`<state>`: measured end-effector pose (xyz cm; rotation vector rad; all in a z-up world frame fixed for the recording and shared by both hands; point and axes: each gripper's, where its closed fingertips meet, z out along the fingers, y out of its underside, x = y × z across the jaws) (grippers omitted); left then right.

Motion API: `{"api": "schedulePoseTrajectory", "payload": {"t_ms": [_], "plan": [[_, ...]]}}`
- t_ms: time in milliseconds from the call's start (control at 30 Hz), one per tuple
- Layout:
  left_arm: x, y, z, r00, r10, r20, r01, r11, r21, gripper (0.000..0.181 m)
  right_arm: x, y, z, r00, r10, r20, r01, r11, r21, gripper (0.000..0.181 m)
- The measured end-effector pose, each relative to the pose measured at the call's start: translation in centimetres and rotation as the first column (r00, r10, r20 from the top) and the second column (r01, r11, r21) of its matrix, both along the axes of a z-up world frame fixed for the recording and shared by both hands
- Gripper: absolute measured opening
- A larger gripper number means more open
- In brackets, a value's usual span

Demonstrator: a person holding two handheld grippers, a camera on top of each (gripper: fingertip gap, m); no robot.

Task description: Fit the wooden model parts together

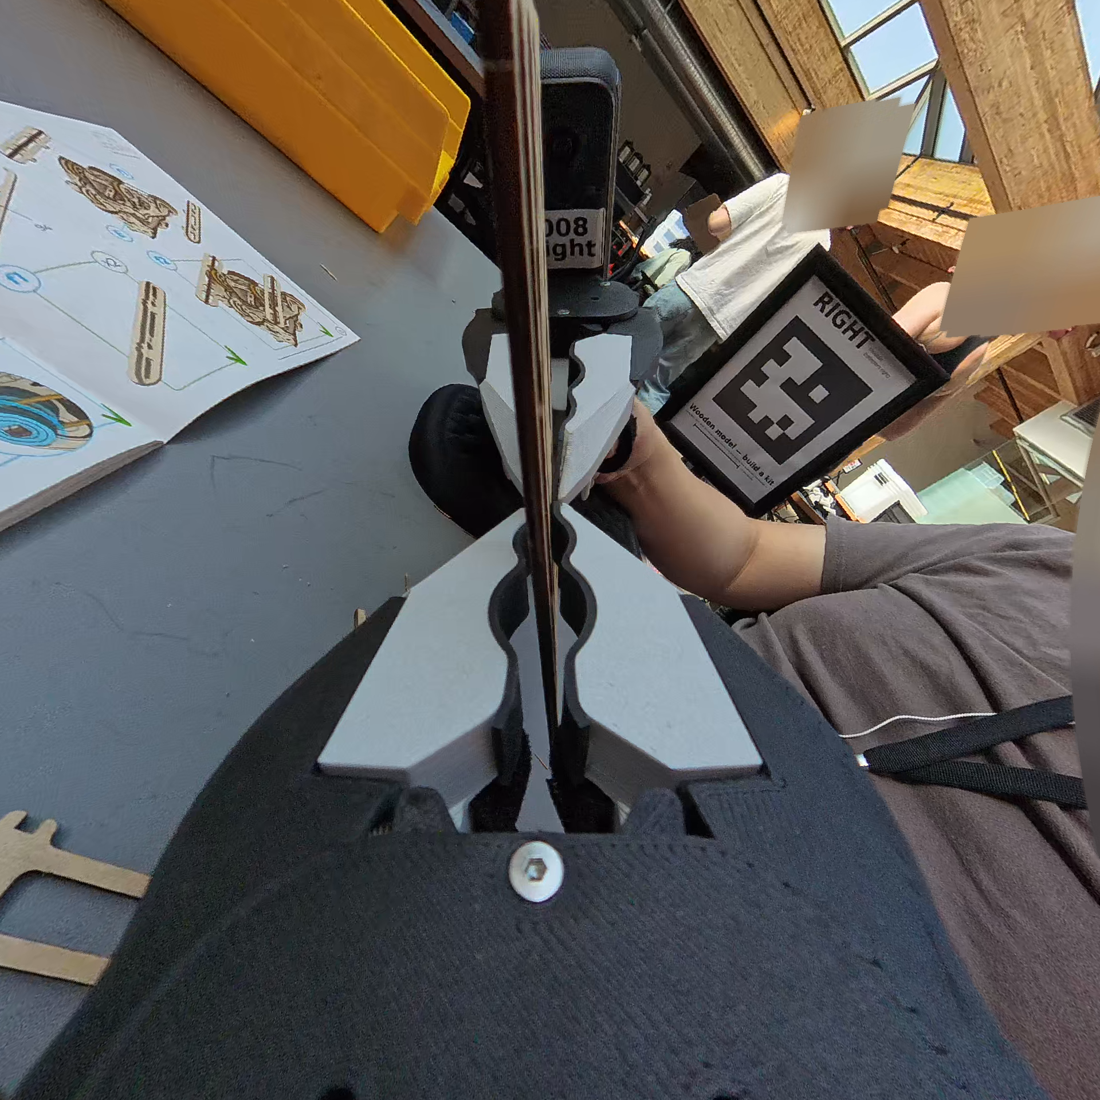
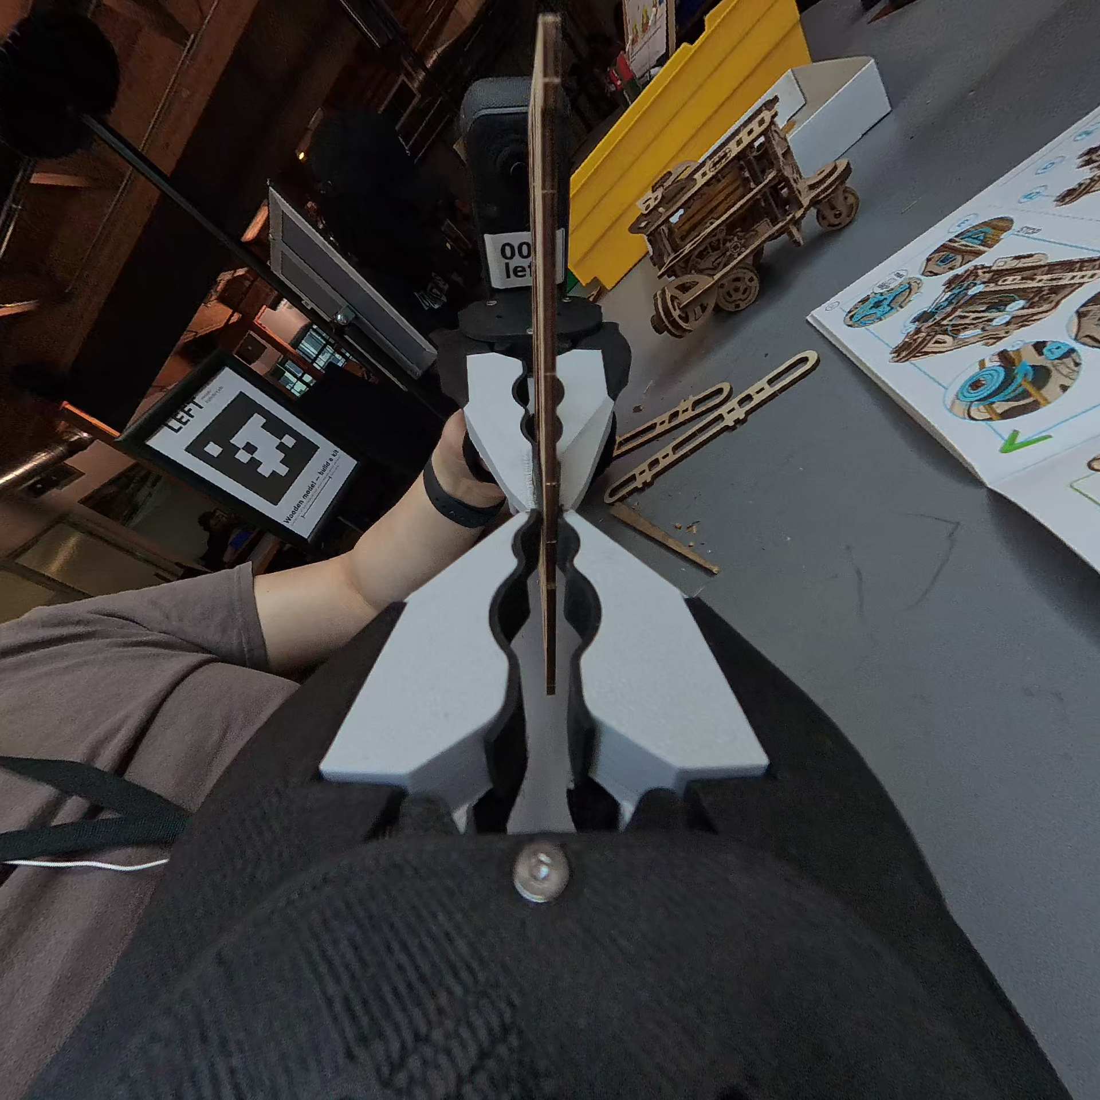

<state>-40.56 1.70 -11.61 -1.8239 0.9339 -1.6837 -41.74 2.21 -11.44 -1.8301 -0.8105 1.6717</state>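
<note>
A thin wooden sheet (image 1: 524,297) stands edge-on between both grippers, held in the air above the grey table (image 1: 238,595). My left gripper (image 1: 544,527) is shut on its near end. My right gripper (image 2: 544,524) is shut on the same sheet, which also shows in the right wrist view (image 2: 544,297). The two grippers face each other, tips almost touching. The right gripper's white fingers (image 1: 598,405) show in the left wrist view, and the left gripper's fingers (image 2: 586,416) in the right wrist view. A built wooden model cart (image 2: 744,238) stands on the table.
Two slotted wooden strips (image 2: 714,416) and a thin stick (image 2: 666,538) lie near the cart. An open instruction booklet (image 1: 149,297) lies beside a yellow bin (image 1: 309,89), with a white box (image 2: 833,101) behind. A cut-out wood piece (image 1: 53,893) lies at left. Framed marker signs (image 1: 797,381) stand by the person's arms. My two grippers' fingertips are within a few centimetres of each other. Left tips and right tips are each some 25 centimetres from the built wooden model cart (image 2: 744,238).
</note>
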Motion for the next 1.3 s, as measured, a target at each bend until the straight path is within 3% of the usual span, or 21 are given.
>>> {"api": "schedulePoseTrajectory", "payload": {"t_ms": [567,1300], "plan": [[-0.1,0.0,-0.2,1.0,-0.012,0.007,0.013,0.999,-0.033,0.0,-0.1,-0.1,-0.2,1.0,0.011,0.01,-0.011,1.0,-0.014,0.0],[-0.1,1.1,-1.8,0.986,0.137,-0.099,-0.13,0.988,0.078,0.001,0.2,0.7,-1.7,0.991,-0.075,0.109,0.073,0.997,0.021,0.0]]}}
